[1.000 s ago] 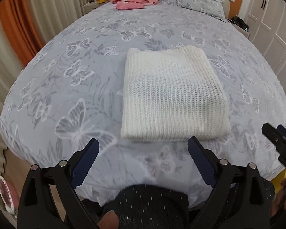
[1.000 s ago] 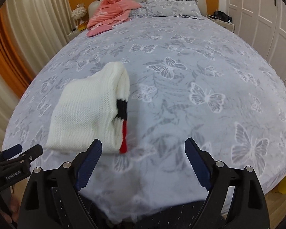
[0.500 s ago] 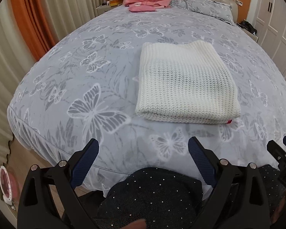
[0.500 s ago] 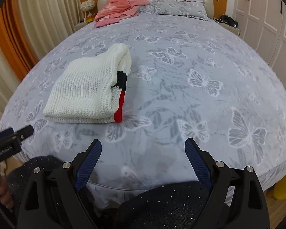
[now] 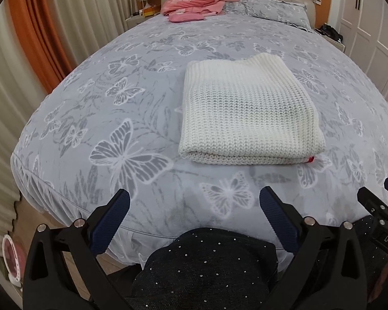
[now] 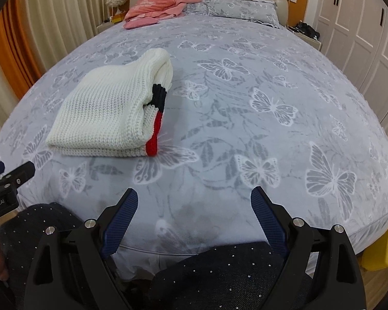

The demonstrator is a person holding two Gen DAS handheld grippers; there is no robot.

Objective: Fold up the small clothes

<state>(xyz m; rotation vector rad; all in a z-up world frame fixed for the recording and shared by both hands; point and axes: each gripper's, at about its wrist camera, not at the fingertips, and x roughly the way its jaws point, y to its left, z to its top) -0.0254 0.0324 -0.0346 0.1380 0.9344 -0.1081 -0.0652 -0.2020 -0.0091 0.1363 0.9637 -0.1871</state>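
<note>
A wide bed [image 5: 147, 98] covered in a grey butterfly-print spread carries a folded cream-white knitted sweater [image 5: 248, 113] lying flat near its foot edge. At the head end lie a crumpled pink garment [image 5: 194, 0] and matching grey butterfly-print pillows [image 5: 274, 10].

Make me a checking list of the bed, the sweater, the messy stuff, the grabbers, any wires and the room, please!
Surface: grey butterfly bedspread, smooth.
Job's things: white knit sweater folded flat; black and red trim at one edge.
Clutter: pink clothes heaped by the pillows.
Grippers: left gripper jaws opening, nothing between them; right gripper open, holding nothing; both short of the sweater.
Cables: nothing seen.
Surroundings: curtains, white wardrobe, orange wall.
</note>
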